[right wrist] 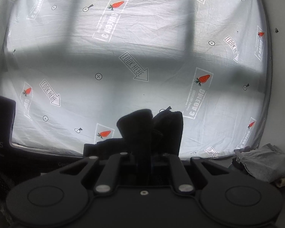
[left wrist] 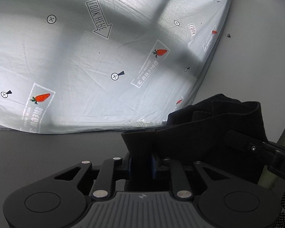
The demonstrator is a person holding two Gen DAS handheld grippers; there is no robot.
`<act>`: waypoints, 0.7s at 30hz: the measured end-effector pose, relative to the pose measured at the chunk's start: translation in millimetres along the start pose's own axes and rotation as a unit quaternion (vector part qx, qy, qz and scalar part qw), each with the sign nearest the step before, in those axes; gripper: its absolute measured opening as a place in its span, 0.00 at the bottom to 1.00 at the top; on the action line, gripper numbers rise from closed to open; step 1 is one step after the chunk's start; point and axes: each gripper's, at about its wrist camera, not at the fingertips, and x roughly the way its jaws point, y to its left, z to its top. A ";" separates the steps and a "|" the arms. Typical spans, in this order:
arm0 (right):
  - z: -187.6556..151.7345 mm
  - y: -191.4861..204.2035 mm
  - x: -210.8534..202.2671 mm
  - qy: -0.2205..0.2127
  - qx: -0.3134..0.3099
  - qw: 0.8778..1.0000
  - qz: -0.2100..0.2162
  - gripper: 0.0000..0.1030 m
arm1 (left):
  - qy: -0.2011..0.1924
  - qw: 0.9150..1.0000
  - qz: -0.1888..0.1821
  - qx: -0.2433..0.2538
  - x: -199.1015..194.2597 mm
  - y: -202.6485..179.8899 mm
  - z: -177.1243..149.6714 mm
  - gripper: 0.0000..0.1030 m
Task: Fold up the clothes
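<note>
On my left wrist view, the left gripper [left wrist: 142, 161] sits at the bottom centre of the frame with its jaws drawn close, pinching a fold of the black garment [left wrist: 209, 129]. The cloth rises out from between the blue pads [left wrist: 153, 166] and spreads to the right, filling the lower right of the frame, where its edge doubles over in thick bands. At the right edge I see the right gripper [left wrist: 243, 142] reaching in from the side, its ribbed finger lying against the same cloth.

On my right wrist view, that gripper [right wrist: 144, 163] is also nearly pressed together, nipping the garment [right wrist: 150, 129] at bottom centre. Two bunched lumps of cloth stand up above the jaws, and more of it trails off to the lower left. The left gripper's body [right wrist: 1, 123] shows as a dark block at the left edge.

Behind everything, a pale sheet [left wrist: 85, 60] printed with carrots, arrows and crossed circles fills the upper part of both frames, banded by broad shadows. In the lower right corner of the right view lies a crumpled grey cloth [right wrist: 264, 163], well apart from the garment.
</note>
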 end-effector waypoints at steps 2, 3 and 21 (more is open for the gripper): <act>-1.2 -24.0 -7.6 0.004 0.027 0.999 0.023 0.11 | 0.005 1.000 0.002 -0.017 5.2 -11.8 -12.0 0.22; -3.3 -36.7 -9.2 0.008 0.043 0.998 0.039 0.11 | 0.007 1.000 0.004 -0.026 7.8 -17.7 -18.0 0.22; -41.8 -110.2 -14.0 0.103 0.147 0.926 0.332 0.11 | -0.017 0.969 0.216 -0.117 -80.9 -67.6 -86.0 0.28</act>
